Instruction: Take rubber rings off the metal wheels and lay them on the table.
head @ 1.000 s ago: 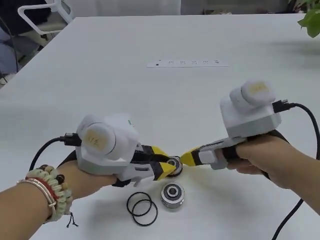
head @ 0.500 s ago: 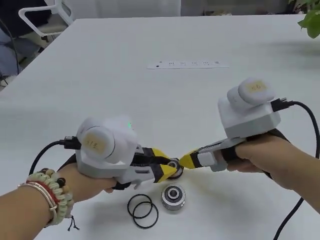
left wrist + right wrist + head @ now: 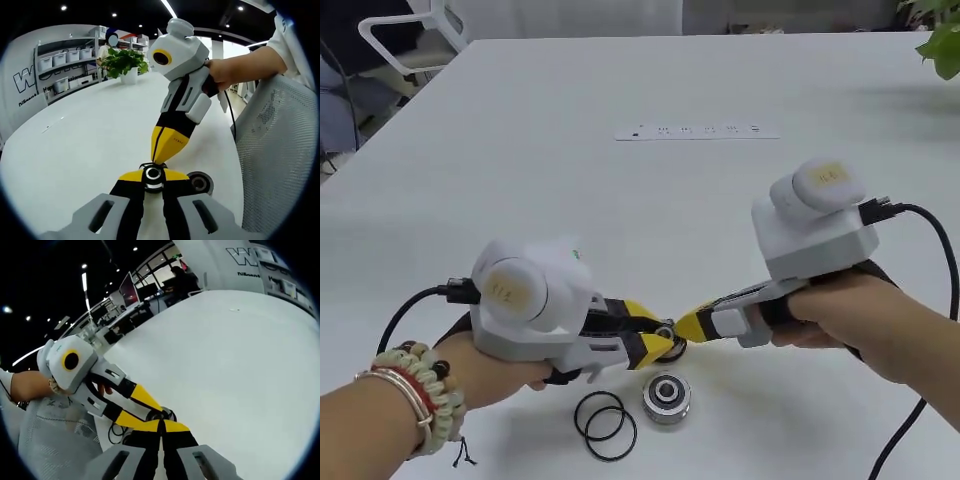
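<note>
My left gripper (image 3: 660, 343) is shut on a small metal wheel (image 3: 670, 333), held just above the table; the left gripper view shows the wheel (image 3: 152, 175) between its yellow tips. My right gripper (image 3: 683, 323) meets it from the right, tips shut and pinching the black rubber ring (image 3: 149, 164) at the wheel's rim. A second metal wheel (image 3: 666, 394) lies flat on the table right below. Two loose black rubber rings (image 3: 604, 421) lie overlapping to its left, also visible in the right gripper view (image 3: 117, 432).
A white power strip (image 3: 698, 129) lies flat mid-table, far beyond the grippers. Leaves of a plant (image 3: 944, 42) reach in at the far right corner. A white chair (image 3: 412, 38) stands past the table's far left corner. Black cables trail from both grippers.
Both grippers stay locked together on the wheel and have barely drifted. The wheel and rings on the table lie as before.
</note>
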A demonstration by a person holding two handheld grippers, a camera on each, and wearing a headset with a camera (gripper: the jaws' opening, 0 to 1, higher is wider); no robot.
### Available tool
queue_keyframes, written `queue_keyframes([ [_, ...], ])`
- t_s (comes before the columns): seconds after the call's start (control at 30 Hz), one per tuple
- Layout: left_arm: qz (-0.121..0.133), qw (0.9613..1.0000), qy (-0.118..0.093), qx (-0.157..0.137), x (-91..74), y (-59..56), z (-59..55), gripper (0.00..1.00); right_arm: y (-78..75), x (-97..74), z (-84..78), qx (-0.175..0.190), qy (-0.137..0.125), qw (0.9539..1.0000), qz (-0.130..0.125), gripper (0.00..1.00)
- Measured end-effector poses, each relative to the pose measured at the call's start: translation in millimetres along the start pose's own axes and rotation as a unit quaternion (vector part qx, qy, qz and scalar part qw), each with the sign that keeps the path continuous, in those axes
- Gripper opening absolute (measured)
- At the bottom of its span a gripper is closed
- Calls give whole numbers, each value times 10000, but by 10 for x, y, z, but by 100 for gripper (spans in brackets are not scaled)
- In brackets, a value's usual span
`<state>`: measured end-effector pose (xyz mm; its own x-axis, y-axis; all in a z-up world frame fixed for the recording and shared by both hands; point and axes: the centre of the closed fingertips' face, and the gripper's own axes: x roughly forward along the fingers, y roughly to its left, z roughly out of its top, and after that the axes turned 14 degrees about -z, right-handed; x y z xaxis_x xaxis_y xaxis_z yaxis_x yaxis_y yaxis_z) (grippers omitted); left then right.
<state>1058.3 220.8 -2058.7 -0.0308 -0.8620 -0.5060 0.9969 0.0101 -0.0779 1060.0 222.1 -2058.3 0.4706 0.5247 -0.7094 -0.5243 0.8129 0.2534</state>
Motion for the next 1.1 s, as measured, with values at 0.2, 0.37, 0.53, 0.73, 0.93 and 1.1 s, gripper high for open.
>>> queue_keyframes([
  [0.2,3,10000,-14,-1,4,-3,0,8,354,-107,231,481,-425,9936,933,0],
  [0.37,6,10000,-19,-10,4,-7,1,8,156,40,15,-284,-71,9994,165,0],
  [0.53,9,10000,23,-18,9,-5,2,8,99,7,48,-56,-103,9998,156,0],
  [0.73,-105,9996,256,-85,-8,-8,-1,8,94,6,36,-137,-81,9998,81,0],
  [0.93,-405,9989,190,-129,-57,-107,111,15,72,-11,27,-237,-61,9997,25,0],
  [1.1,-614,9980,-43,-106,-193,-190,330,34,14,-22,0,-289,-22,9996,-69,0],
])
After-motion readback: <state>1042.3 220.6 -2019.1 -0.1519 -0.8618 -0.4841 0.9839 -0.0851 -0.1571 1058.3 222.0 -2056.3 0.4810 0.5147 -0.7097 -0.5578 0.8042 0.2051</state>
